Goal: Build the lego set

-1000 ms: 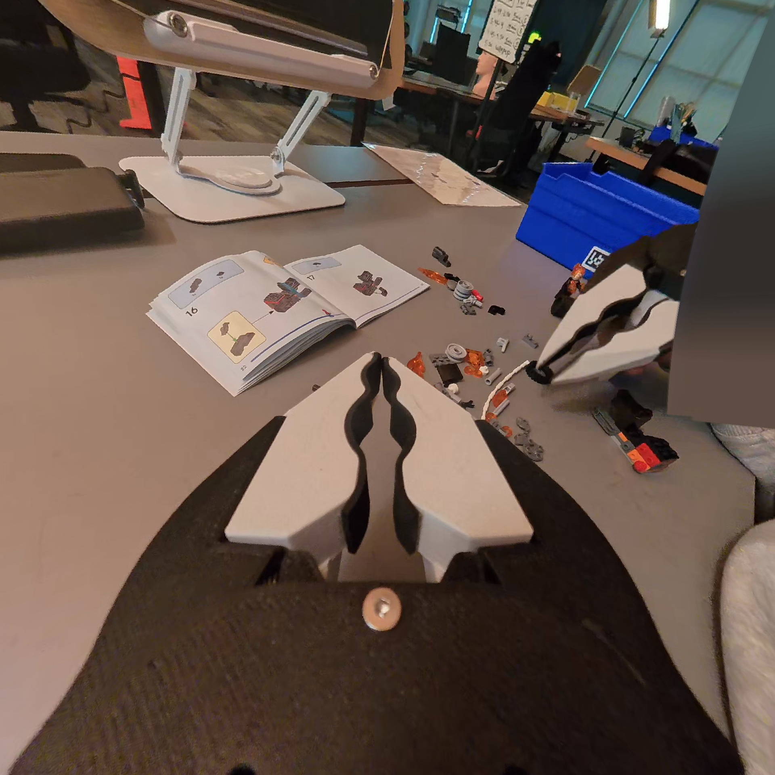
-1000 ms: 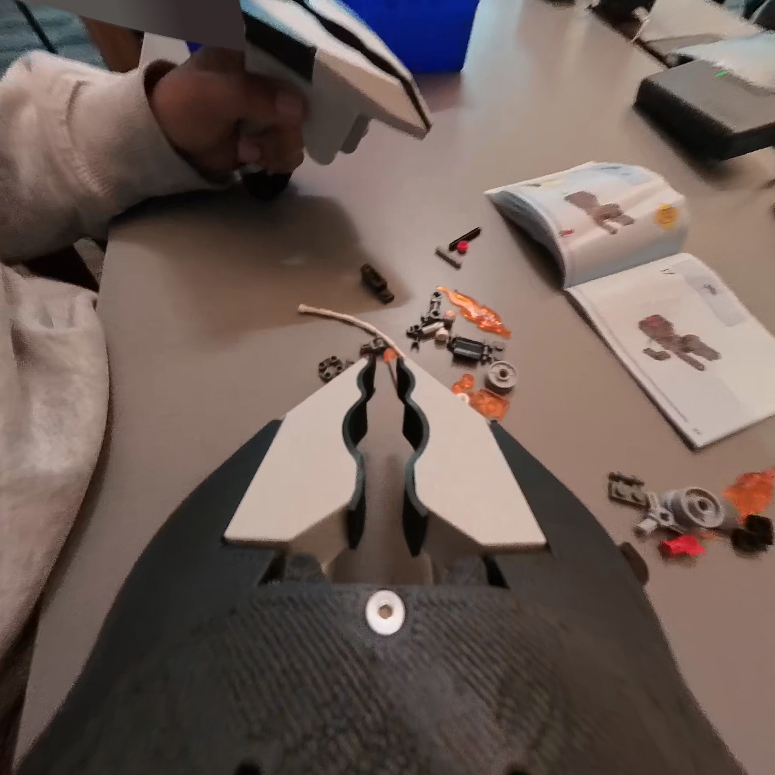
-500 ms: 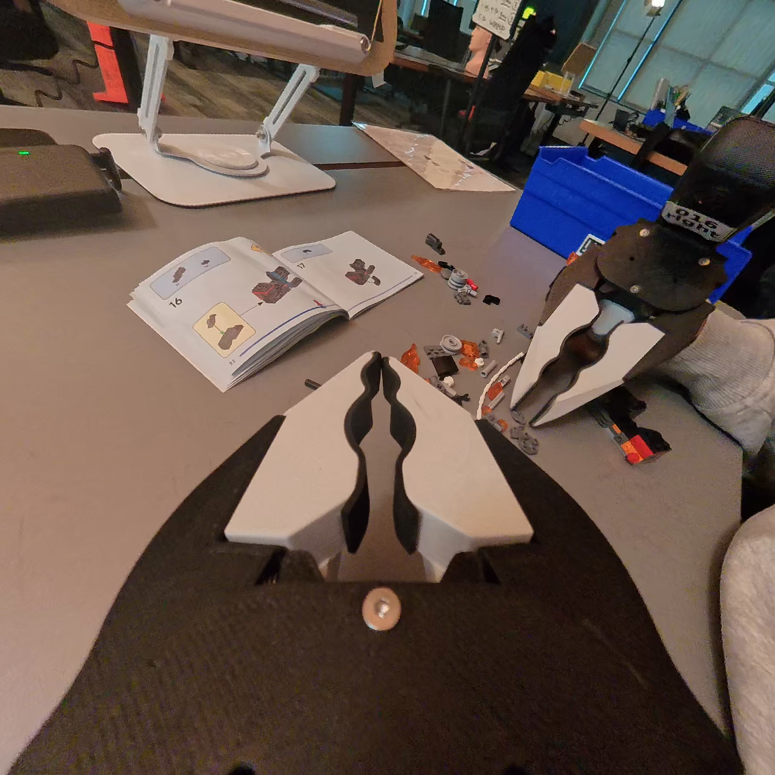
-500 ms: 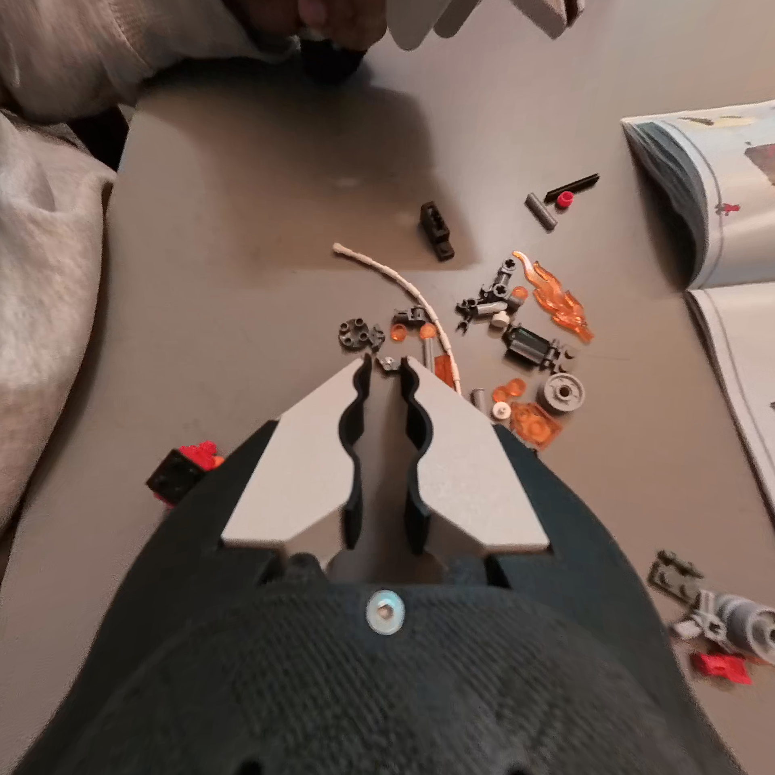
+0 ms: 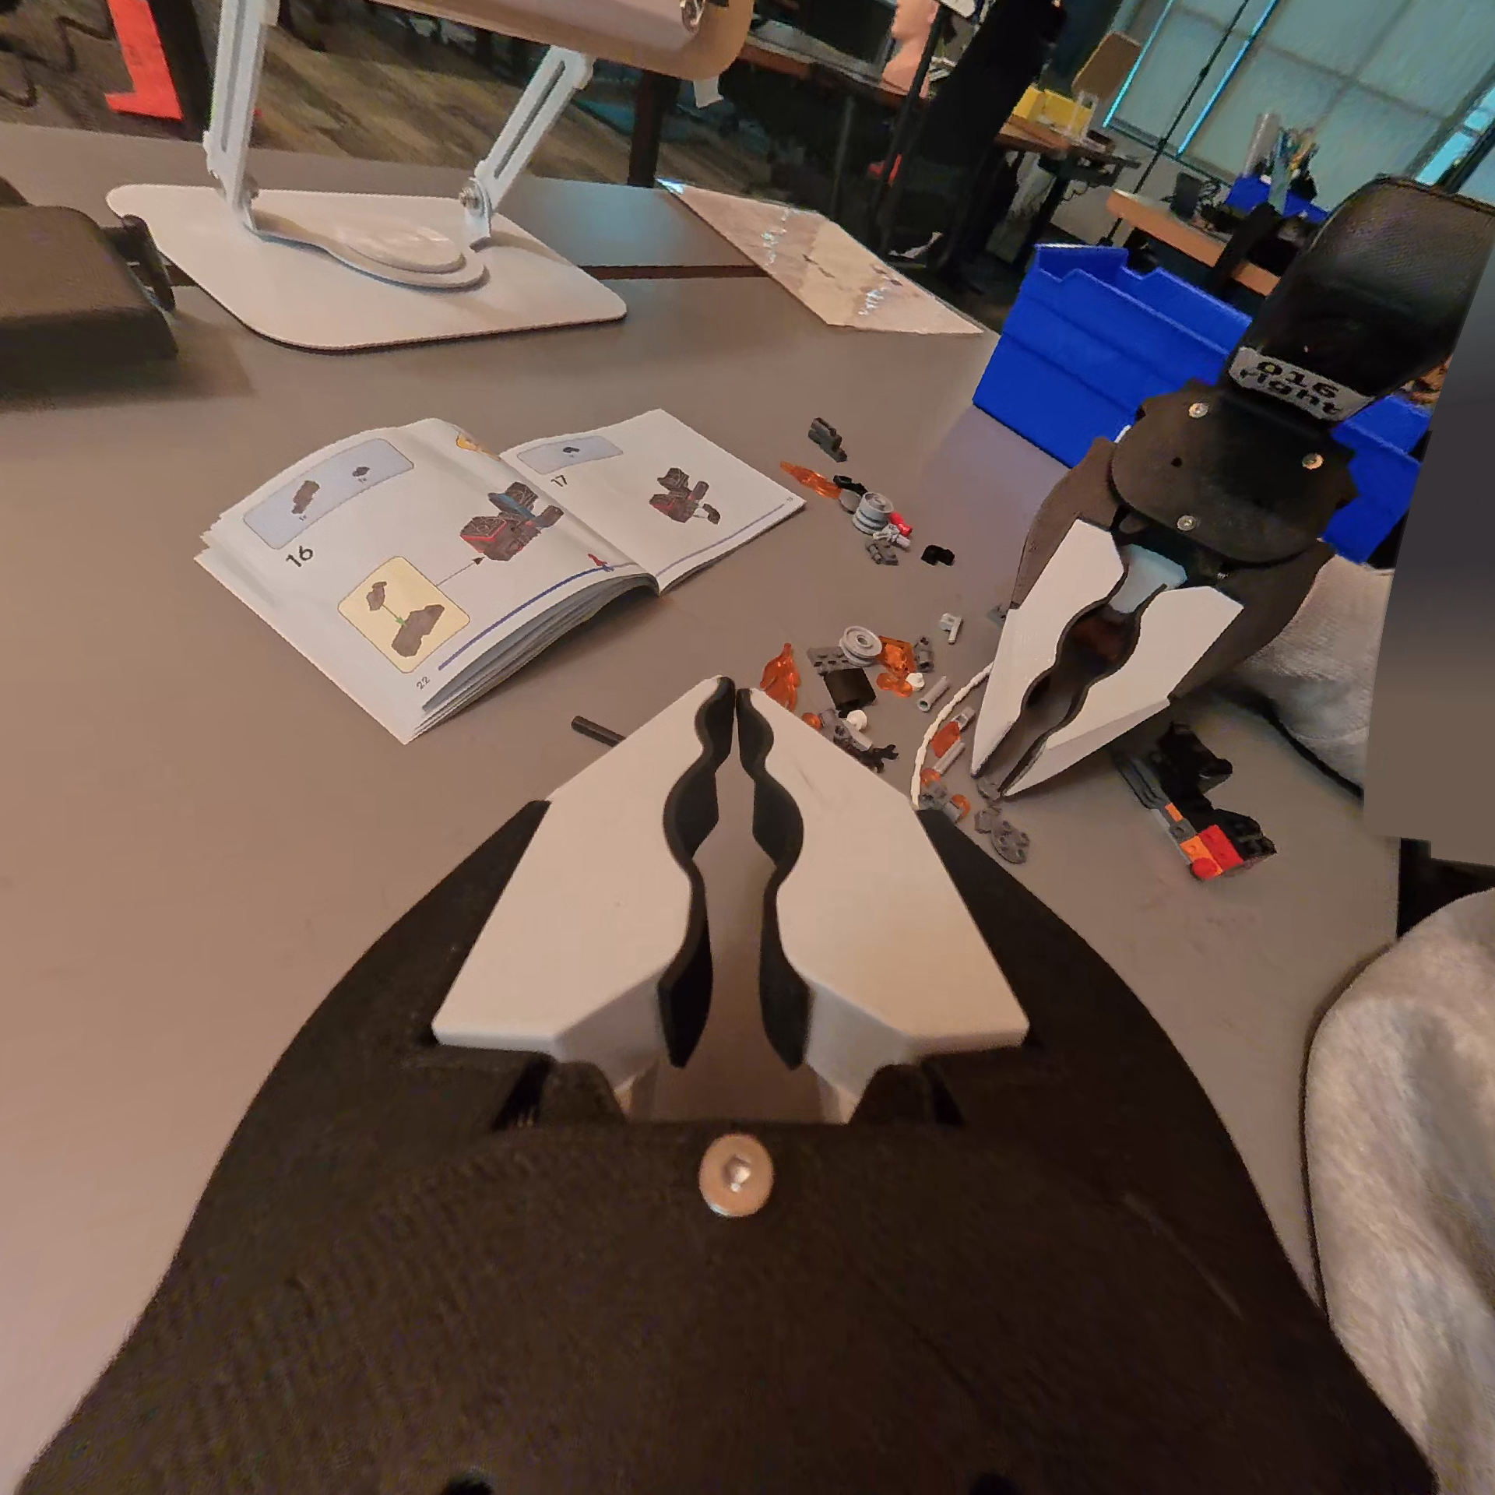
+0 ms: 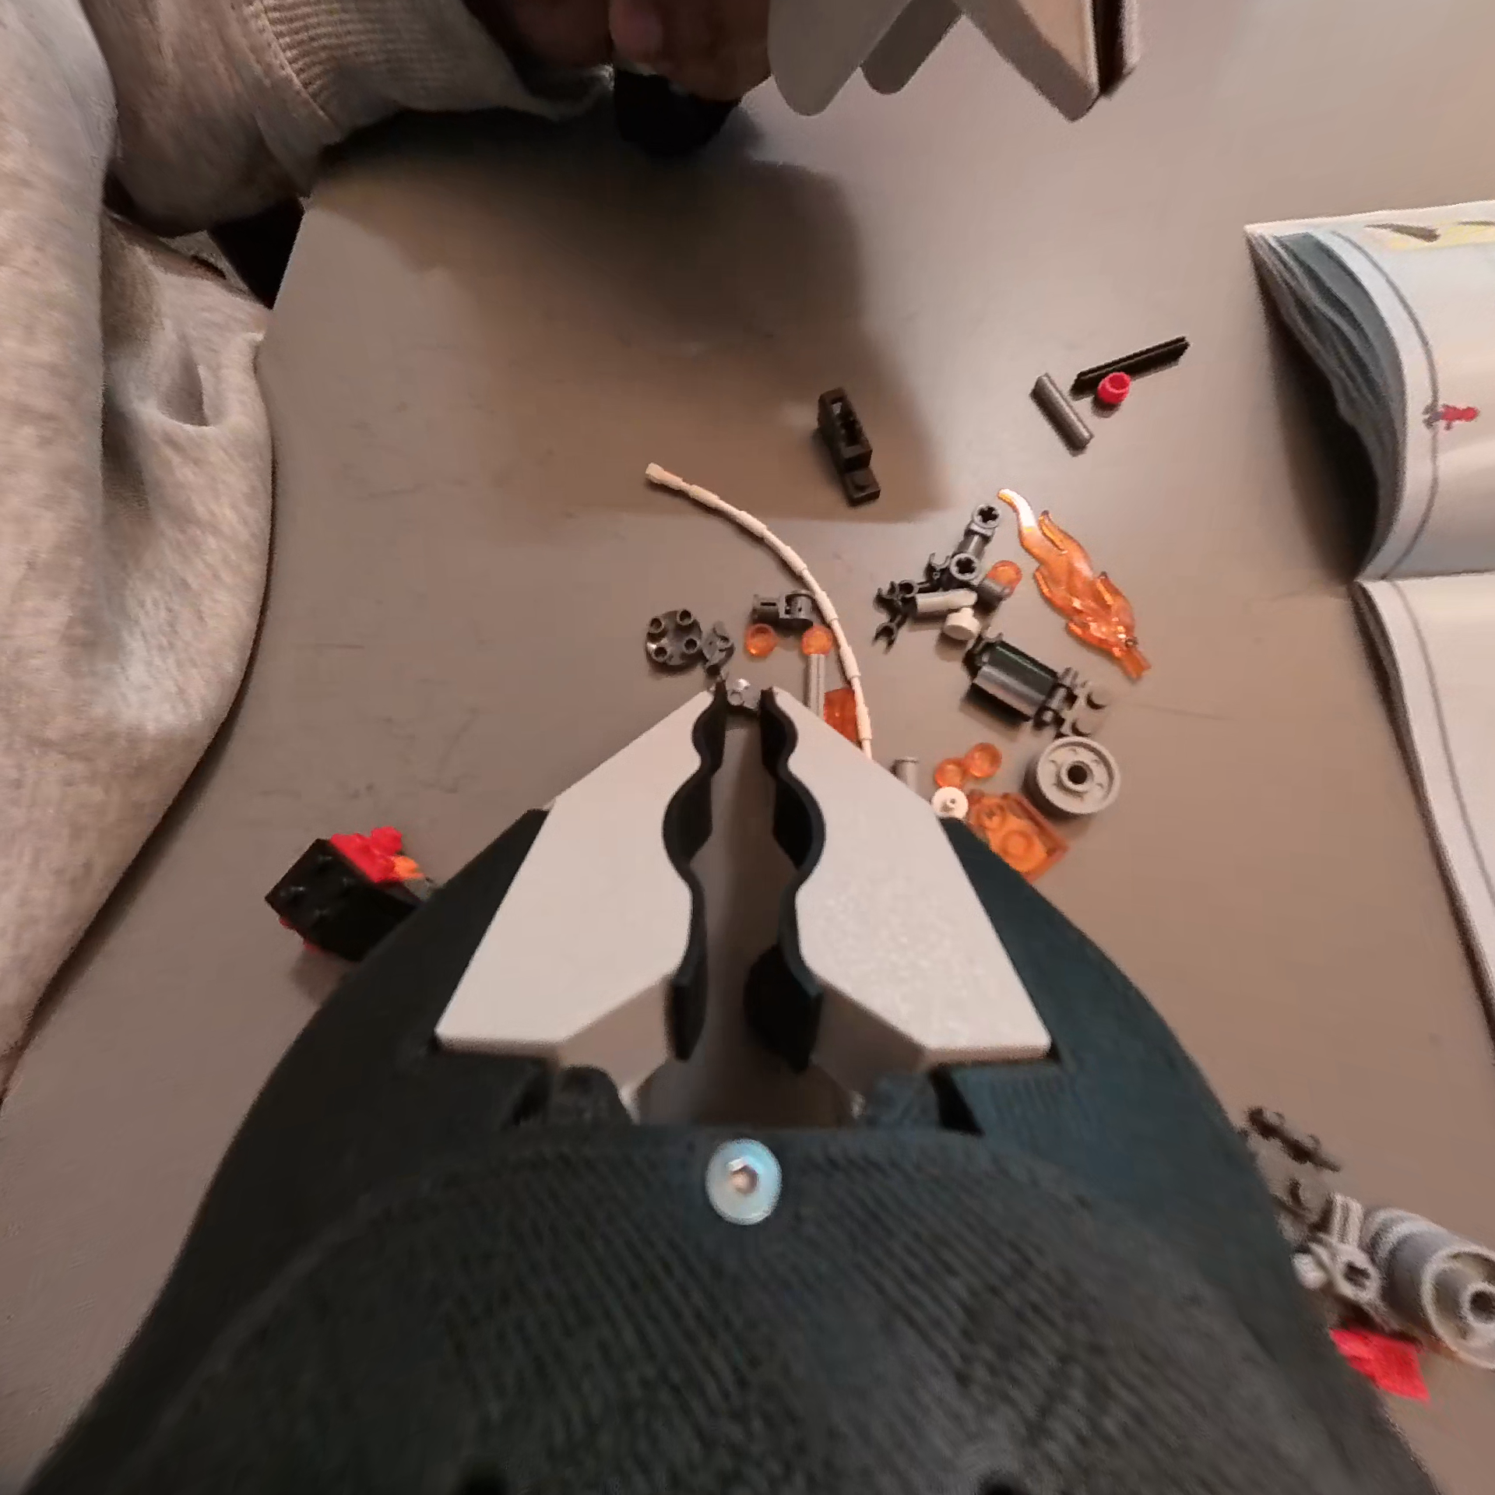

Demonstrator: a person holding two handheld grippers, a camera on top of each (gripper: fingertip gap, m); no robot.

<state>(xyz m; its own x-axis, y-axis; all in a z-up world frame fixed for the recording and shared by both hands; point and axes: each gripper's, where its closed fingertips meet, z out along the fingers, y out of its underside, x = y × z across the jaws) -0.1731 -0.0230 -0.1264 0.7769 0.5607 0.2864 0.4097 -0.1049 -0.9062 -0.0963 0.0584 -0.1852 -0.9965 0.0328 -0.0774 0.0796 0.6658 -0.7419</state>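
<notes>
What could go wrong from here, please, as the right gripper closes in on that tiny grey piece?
The right gripper has its tips around a tiny grey piece in a crowded scatter; closing may pinch or flick the neighbouring dark round plate. The white flexible rod lies beside the right finger and could be dragged along.

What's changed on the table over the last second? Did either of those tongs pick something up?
The right tongs tipped downward and came down onto the loose pieces; their tips now sit around a tiny grey piece beside the white string, with a narrow gap, so nothing is lifted yet. The left tongs stayed above the table, nearly shut and empty. The booklet and scattered pieces lie as before.
</notes>
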